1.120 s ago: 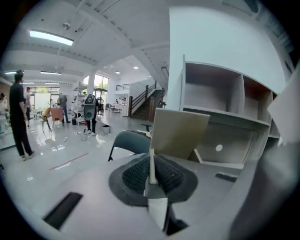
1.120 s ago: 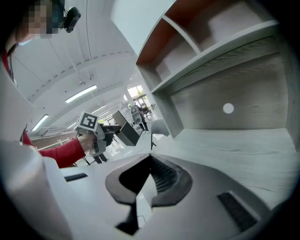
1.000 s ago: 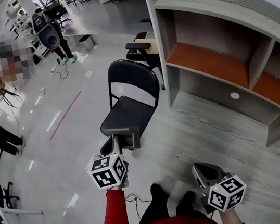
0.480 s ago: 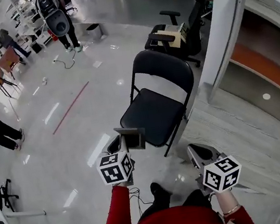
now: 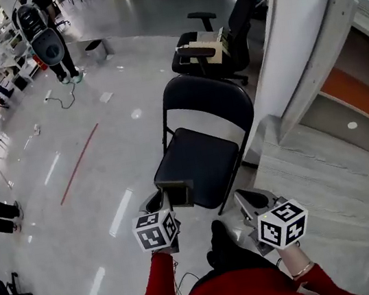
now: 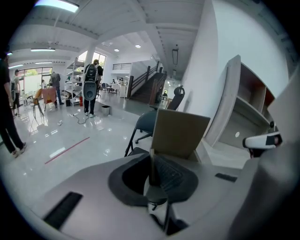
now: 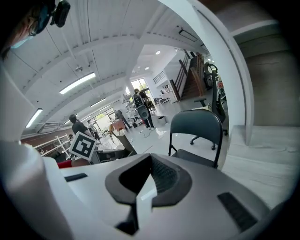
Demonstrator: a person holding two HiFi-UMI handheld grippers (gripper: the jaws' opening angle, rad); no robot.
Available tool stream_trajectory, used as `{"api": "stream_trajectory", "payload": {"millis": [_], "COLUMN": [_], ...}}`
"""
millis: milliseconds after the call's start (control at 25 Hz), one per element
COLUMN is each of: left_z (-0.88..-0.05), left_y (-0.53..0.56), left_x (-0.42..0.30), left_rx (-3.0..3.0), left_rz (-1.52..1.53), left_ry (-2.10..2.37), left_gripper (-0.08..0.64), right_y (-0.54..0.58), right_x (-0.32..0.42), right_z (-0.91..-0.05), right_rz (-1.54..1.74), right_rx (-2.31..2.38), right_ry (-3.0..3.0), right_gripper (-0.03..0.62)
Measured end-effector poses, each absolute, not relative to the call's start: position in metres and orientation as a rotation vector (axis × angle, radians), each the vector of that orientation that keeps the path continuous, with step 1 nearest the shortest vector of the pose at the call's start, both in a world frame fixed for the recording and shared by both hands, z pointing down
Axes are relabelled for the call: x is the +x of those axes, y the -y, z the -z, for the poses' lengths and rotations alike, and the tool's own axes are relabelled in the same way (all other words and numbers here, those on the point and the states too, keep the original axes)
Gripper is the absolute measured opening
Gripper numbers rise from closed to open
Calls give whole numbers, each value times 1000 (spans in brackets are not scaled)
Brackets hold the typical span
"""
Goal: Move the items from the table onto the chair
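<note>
The left gripper point(image 6: 151, 174) is clamped on a thin brown cardboard piece point(image 6: 180, 133), the right gripper point(image 7: 149, 177) beside it has its jaws together on nothing, and the cardboard piece hangs near the front edge of the black chair point(image 5: 198, 165).

Folding chair point(image 5: 198, 165) ahead, office chair point(image 5: 207, 46) behind it, shelving point(image 5: 363, 91) right

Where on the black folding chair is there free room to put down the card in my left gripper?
The whole seat looks bare, from the backrest to the front edge, where the left gripper holds the card over the near corner. Nothing crowds it. The office chair stands apart behind.
</note>
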State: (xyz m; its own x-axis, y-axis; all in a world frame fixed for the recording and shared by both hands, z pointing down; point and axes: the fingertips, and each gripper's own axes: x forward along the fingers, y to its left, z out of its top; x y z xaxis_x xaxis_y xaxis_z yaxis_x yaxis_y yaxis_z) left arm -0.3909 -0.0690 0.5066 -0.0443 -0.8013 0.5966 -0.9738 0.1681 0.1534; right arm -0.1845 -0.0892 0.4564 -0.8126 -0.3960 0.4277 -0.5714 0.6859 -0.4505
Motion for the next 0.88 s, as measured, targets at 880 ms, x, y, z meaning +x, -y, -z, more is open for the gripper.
{"api": "stream_trajectory", "payload": {"millis": [880], "left_z": [-661], "left_y": [242], "left_x": [-417], "left_rx": [1849], "left_rz": [-689], "left_ry": [1508], "left_gripper": [38], "right_y": [190], "right_x": [-232], "right_z": [-557], "right_rz": [-975], "right_rx": [1319], "right_ry": [2275], "right_gripper": [12]}}
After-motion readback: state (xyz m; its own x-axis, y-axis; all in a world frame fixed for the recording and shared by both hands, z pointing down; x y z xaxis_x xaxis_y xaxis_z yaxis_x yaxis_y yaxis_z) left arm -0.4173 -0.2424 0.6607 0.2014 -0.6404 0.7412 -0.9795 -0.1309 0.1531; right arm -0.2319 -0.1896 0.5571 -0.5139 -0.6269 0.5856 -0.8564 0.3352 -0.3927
